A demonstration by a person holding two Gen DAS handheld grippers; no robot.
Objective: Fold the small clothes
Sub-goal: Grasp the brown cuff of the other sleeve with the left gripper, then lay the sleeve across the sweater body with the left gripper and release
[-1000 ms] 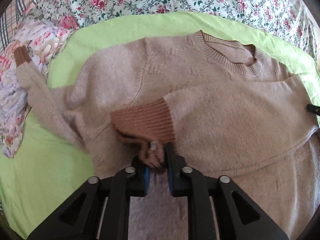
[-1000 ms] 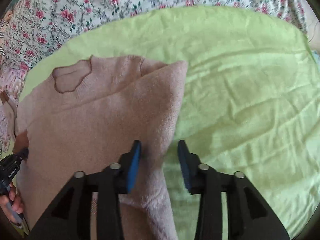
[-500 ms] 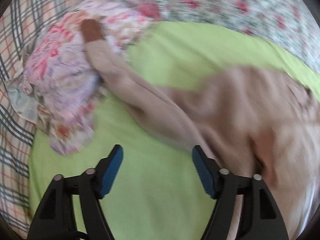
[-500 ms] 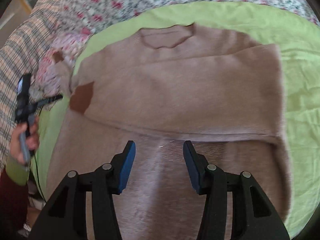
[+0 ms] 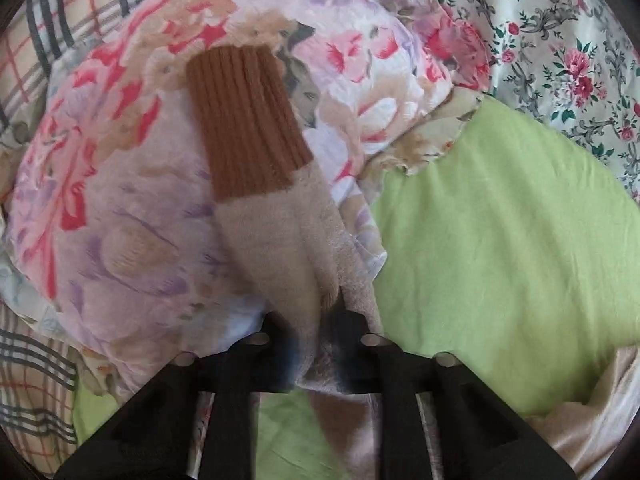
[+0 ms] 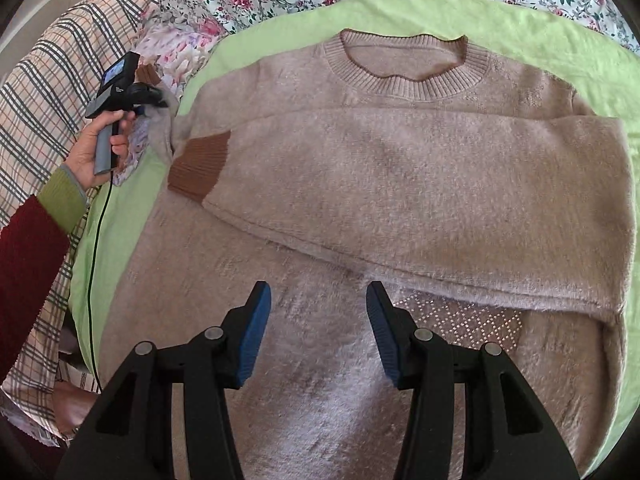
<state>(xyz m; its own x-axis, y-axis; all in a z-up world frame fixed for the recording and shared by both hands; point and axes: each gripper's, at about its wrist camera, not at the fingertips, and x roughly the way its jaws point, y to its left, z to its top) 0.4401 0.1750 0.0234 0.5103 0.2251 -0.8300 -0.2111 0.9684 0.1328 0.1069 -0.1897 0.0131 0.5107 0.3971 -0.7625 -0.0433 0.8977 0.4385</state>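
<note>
A beige knit sweater [image 6: 400, 184] lies flat on a green sheet [image 6: 560, 32], neckline away from me. One sleeve is folded across the chest, its brown cuff [image 6: 198, 168] at the left. The other sleeve [image 5: 280, 240] stretches out over a floral cloth pile, brown cuff [image 5: 244, 120] at its far end. My left gripper [image 5: 316, 320] is closing its jaws on this sleeve, the fabric pinched between them; it also shows in the right wrist view [image 6: 136, 94], held by a hand. My right gripper [image 6: 317, 292] hovers open over the sweater's lower body, nothing between its fingers.
A crumpled floral cloth pile [image 5: 120, 220] lies at the sheet's left edge. A rose-print bedspread [image 5: 560, 40] surrounds the sheet, with a plaid blanket [image 6: 48, 80] to the left. A black cable [image 6: 94, 260] hangs from the left gripper along the sheet's left side.
The left gripper let go of the folded sleeve's cuff, swung left with jaws wide, and now pinches the outstretched sleeve. The right gripper moved from the sweater's right edge to over its lower middle.
</note>
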